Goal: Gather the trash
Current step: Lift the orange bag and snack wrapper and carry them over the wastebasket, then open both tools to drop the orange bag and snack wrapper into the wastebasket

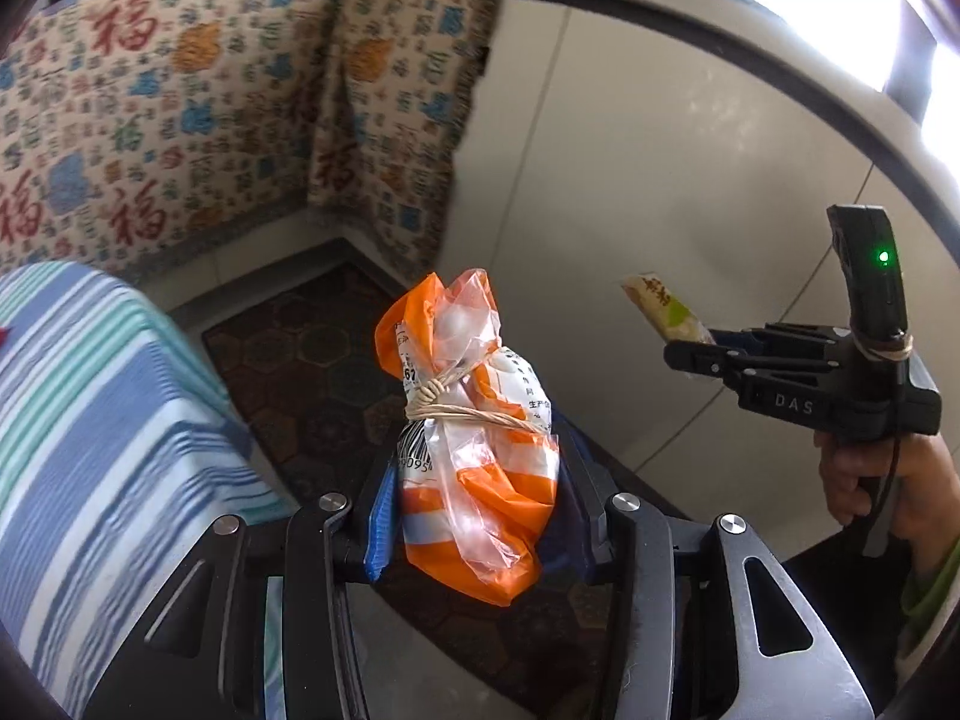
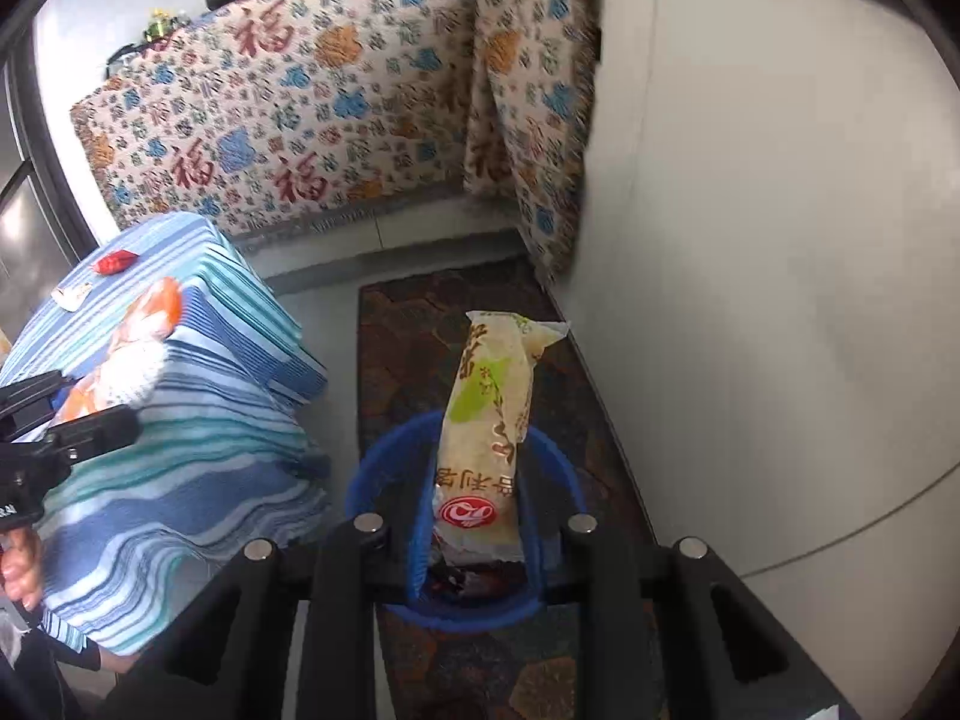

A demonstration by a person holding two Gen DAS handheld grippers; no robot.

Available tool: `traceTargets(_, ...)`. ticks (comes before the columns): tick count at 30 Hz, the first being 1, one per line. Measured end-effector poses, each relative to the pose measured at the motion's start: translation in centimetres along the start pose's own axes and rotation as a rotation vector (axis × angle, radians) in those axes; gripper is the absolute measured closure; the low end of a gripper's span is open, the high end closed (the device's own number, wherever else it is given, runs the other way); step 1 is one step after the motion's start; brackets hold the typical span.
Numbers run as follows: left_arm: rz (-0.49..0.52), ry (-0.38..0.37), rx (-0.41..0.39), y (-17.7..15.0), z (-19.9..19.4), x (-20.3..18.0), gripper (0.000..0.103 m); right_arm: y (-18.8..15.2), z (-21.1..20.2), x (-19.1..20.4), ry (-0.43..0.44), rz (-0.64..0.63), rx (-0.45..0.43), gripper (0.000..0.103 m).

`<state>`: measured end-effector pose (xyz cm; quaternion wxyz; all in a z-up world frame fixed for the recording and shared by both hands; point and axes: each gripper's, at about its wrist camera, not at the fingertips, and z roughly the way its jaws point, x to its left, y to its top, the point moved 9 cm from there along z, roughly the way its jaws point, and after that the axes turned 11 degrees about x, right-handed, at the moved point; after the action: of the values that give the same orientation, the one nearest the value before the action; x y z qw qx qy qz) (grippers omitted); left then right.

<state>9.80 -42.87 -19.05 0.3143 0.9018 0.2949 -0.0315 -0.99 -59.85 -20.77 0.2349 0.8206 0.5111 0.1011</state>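
My left gripper [image 1: 474,504] is shut on an orange-and-white plastic bag [image 1: 474,420] tied with a rubber band, held above the dark floor mat [image 1: 312,372]. My right gripper [image 2: 477,516] is shut on a long cream-and-green snack wrapper [image 2: 489,420], held over a blue round bin [image 2: 372,468] on the mat. The right gripper [image 1: 696,354] also shows in the left wrist view at the right, with the wrapper [image 1: 660,306] sticking out. The left gripper [image 2: 90,426] shows at the left edge of the right wrist view, its bag [image 2: 120,372] partly visible.
A table with a blue striped cloth [image 2: 198,420] stands at the left, with a red wrapper [image 2: 114,261] and a small white wrapper [image 2: 72,294] on it. A sofa with a patterned cover [image 2: 336,108] stands behind. White tiled floor [image 2: 750,300] lies to the right.
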Motion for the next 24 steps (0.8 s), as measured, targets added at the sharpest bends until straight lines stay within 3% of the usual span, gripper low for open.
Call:
traceTargets(7,0.024,-0.019,0.064,1.8,4.8,-2.1,0.058,-0.9,1.4,-1.1,-0.006,-0.018,0.032,0.078)
traceTargets(24,0.065,-0.018,0.145,2.0,10.6,-1.9,0.055,0.5,3.0,-1.8,0.037,-0.012,0.007,0.077)
